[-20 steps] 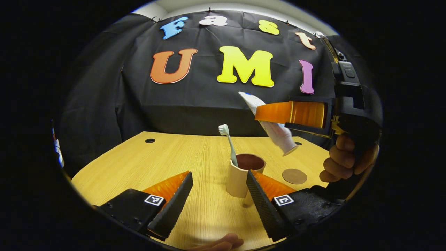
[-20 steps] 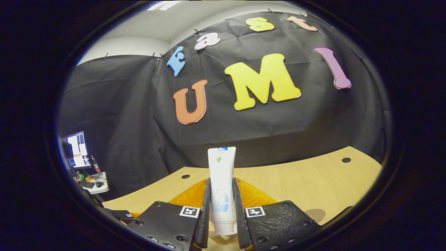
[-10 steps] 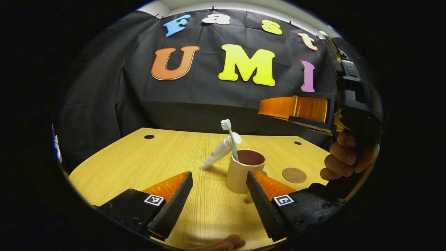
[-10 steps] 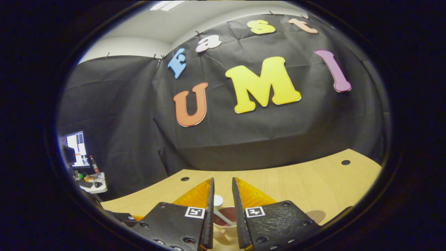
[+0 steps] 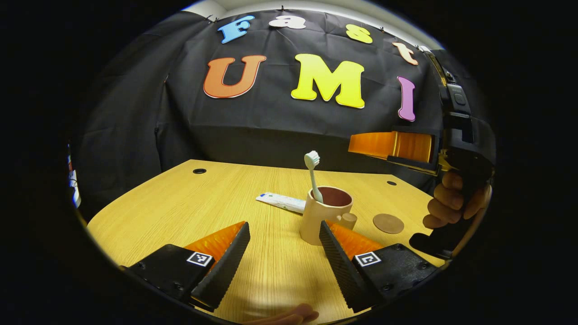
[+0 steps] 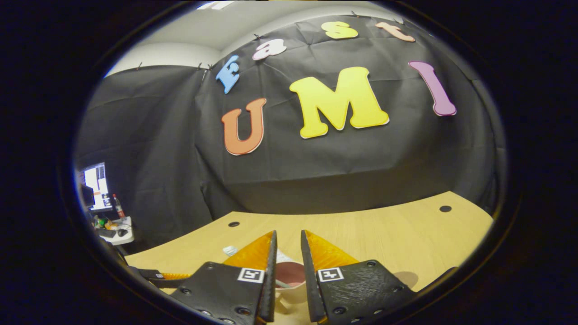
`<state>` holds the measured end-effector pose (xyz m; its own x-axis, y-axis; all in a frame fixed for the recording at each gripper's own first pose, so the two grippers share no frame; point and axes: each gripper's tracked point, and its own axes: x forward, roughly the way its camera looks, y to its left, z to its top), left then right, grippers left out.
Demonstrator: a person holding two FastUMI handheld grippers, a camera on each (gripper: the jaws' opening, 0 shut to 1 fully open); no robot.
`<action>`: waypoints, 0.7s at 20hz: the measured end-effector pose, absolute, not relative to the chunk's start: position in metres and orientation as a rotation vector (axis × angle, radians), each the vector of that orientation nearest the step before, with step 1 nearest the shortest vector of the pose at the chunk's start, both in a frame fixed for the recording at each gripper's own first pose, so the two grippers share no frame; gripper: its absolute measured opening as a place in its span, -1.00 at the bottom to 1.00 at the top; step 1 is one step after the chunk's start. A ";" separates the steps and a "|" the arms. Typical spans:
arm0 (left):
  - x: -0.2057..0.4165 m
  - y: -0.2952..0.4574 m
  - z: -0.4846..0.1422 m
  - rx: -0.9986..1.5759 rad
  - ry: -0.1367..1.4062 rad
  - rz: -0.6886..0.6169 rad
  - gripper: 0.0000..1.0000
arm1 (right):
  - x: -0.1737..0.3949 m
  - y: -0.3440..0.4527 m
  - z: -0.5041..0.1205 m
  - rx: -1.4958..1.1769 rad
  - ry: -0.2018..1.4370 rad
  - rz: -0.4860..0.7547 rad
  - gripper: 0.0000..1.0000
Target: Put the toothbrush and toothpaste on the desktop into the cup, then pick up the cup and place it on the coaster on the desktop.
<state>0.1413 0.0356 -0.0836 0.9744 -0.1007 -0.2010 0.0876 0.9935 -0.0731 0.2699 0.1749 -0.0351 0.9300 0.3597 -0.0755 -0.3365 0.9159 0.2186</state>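
The toothpaste [image 5: 281,201] lies flat on the desktop [image 5: 180,212] just behind the cup [image 5: 321,216] holding the toothbrush [image 5: 313,174], the coaster [image 5: 388,223] lying beside it, while the left gripper [image 5: 284,253] spreads wide and empty and the right gripper [image 6: 287,266] hangs narrow and empty above the cup.

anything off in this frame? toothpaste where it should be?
No. The toothpaste lies flat on the desktop behind the cup, not in it. The toothbrush stands in the cup. The right gripper hangs above the cup, fingers slightly apart with nothing between them. The coaster is bare.
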 end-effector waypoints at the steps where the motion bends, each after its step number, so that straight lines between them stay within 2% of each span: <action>1: 0.141 0.038 -0.082 -0.062 0.205 -0.095 0.96 | 0.273 0.177 -0.036 0.176 0.125 0.376 -0.36; 2: 0.140 0.039 -0.080 -0.059 0.200 -0.093 0.96 | 0.277 0.177 -0.037 0.134 0.142 0.387 -0.19; 6: 0.145 0.044 -0.072 -0.092 0.193 -0.088 0.97 | 0.304 0.188 -0.042 0.001 0.243 0.465 0.14; 8: 0.149 0.045 -0.066 -0.113 0.191 -0.091 0.96 | 0.319 0.198 -0.049 -0.034 0.325 0.509 0.19; 14: 0.161 0.062 -0.052 -0.156 0.189 -0.078 0.97 | 0.348 0.233 -0.086 -0.258 0.573 0.659 0.18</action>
<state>0.1607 0.0616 -0.0520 0.9793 -0.0918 -0.1807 0.0625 0.9849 -0.1615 0.3479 0.2326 -0.0863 0.6443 0.5024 -0.5766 -0.6406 0.7664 -0.0480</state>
